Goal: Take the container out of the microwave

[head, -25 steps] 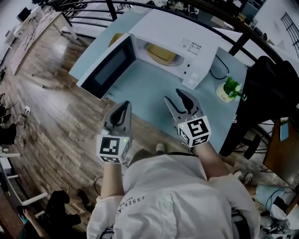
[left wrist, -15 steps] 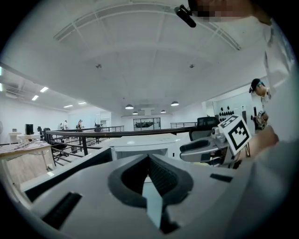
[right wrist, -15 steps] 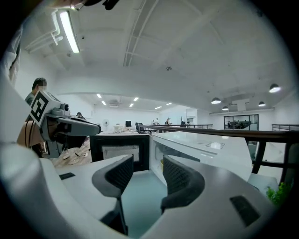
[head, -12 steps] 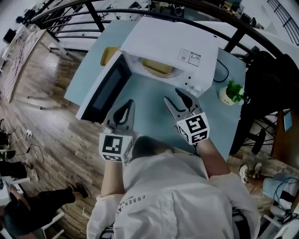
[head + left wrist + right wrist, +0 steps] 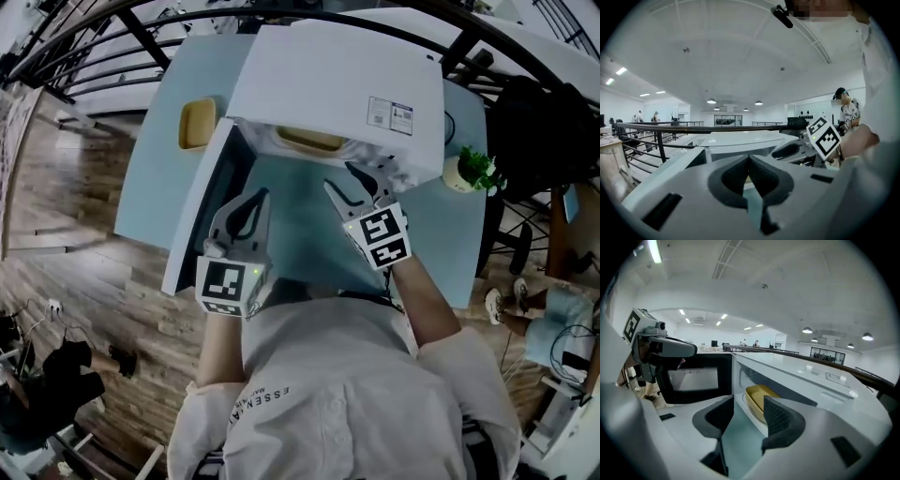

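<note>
container (image 5: 309, 141) is sitting inside the open microwave (image 5: 333, 84) as the empty right gripper (image 5: 342, 180), jaws apart, and left gripper (image 5: 255, 199), jaws together, are drawing nearer, readying the grasp.

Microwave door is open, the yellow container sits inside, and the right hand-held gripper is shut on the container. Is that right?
Not quite. The door is open and the container sits inside, but the right hand-held gripper is open, its jaws apart with nothing between them, short of the container. The right gripper view shows this.
</note>
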